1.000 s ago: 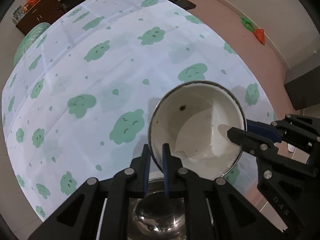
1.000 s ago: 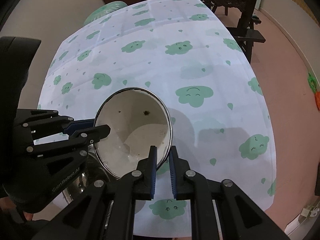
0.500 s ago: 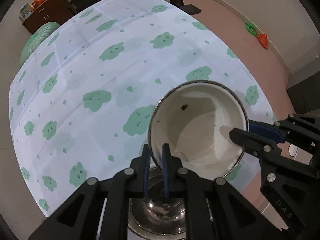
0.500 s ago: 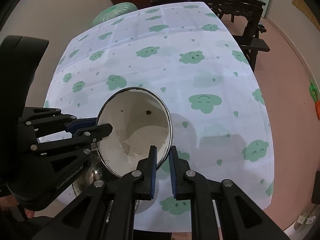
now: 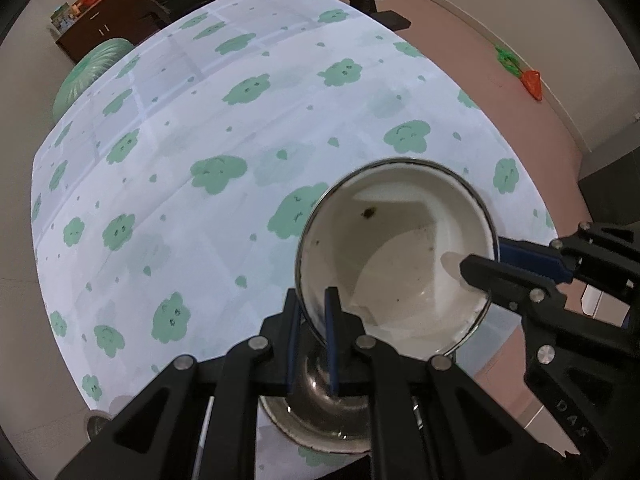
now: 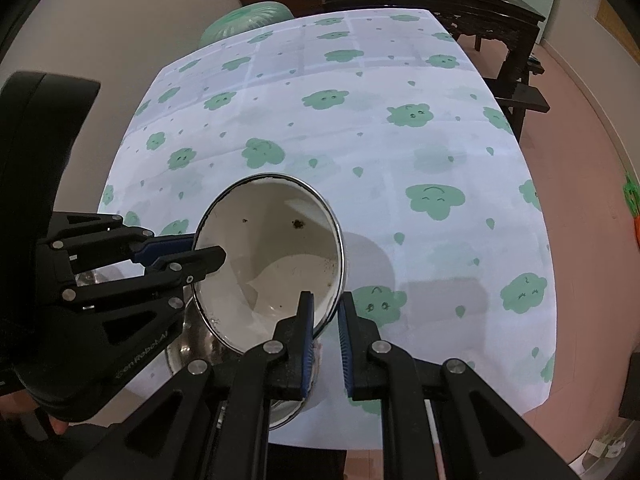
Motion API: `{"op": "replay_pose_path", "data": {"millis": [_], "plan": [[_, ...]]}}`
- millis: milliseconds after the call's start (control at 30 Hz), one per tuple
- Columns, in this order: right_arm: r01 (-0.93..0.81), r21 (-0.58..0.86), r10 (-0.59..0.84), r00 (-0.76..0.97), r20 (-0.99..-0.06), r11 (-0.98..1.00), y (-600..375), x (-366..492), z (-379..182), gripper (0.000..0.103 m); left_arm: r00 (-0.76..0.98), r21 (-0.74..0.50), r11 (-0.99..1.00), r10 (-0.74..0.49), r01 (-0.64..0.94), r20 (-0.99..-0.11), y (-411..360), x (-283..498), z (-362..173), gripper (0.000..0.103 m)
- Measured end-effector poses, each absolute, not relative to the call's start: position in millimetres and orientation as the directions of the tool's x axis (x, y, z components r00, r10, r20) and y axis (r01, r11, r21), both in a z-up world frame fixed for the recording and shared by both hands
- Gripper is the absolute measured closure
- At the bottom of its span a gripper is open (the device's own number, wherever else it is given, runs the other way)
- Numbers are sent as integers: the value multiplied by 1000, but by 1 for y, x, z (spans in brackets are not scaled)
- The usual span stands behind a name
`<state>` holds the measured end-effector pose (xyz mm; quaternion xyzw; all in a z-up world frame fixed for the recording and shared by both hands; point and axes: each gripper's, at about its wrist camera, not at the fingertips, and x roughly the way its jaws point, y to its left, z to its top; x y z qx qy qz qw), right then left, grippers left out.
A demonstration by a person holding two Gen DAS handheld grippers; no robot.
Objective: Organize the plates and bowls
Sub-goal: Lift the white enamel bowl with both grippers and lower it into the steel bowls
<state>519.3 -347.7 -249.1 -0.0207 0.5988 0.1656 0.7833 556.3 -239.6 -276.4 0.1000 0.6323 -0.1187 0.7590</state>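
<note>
A white enamel bowl (image 5: 400,256) with a dark rim and brown specks inside is held in the air over the near table edge. My left gripper (image 5: 313,302) is shut on its near-left rim. My right gripper (image 6: 326,308) is shut on its opposite rim, and it also shows in the left wrist view (image 5: 486,264). The bowl appears in the right wrist view (image 6: 276,264) too, with the left gripper (image 6: 204,250) pinching its left rim. Below the bowl a shiny steel bowl (image 5: 332,412) sits on the table, partly hidden by the fingers; the right wrist view shows it (image 6: 196,348) as well.
The table (image 5: 200,140) carries a white cloth with green cloud prints. A green round stool (image 5: 92,76) and a dark cabinet (image 5: 108,24) stand beyond its far end. A dark wooden table (image 6: 460,4) is at the back right. Pink floor lies to the right.
Both grippers, still gripping the white bowl, have risen and drawn back toward the near table edge; more of the steel bowl below now shows.
</note>
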Motion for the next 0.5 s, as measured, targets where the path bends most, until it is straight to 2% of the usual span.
{"op": "replay_pose_path", "data": {"millis": [500], "plan": [[-307, 168, 236, 202, -951, 937, -323, 487, -251, 89, 157, 8, 953, -42, 303, -987, -217, 523, -280, 94]]}}
